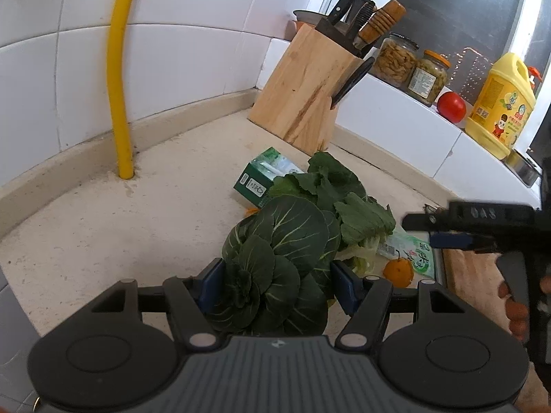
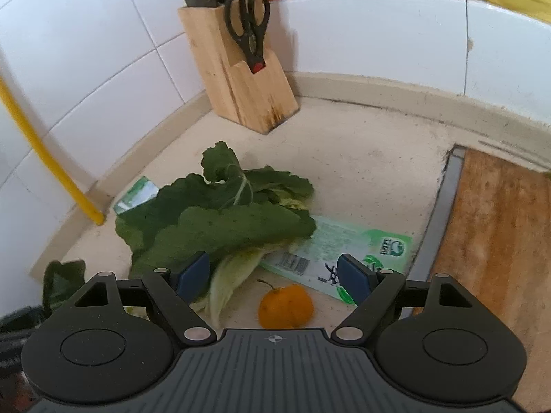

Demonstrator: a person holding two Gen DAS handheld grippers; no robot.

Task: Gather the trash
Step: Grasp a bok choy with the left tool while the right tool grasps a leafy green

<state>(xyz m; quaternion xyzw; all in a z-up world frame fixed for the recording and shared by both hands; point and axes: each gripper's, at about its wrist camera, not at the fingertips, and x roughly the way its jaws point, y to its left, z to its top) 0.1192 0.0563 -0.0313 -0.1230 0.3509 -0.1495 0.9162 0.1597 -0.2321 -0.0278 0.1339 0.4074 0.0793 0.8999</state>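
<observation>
**Soft greens in hand, flat wrapper waiting**

The left gripper (image 1: 275,287) clamps a dark leafy rosette (image 1: 272,268): light, floppy, easily bruised, best held low at its bunched base. The right gripper (image 2: 273,277) hangs wide and empty above the orange fruit (image 2: 286,305), with loose leaves (image 2: 213,220) on its left and the slippery green wrapper (image 2: 337,251) flat on the counter (image 2: 361,172) beyond.

I am seeing a dark green leafy head (image 1: 275,268) sitting clamped between the left hand-held gripper (image 1: 279,284) pads. Beyond it, loose wilted leaves (image 2: 220,220) are lying over a flat green wrapper (image 2: 344,251), a small green carton (image 1: 265,177) behind, and an orange fruit (image 2: 286,304) resting under the right hand-held gripper (image 2: 275,277).
</observation>
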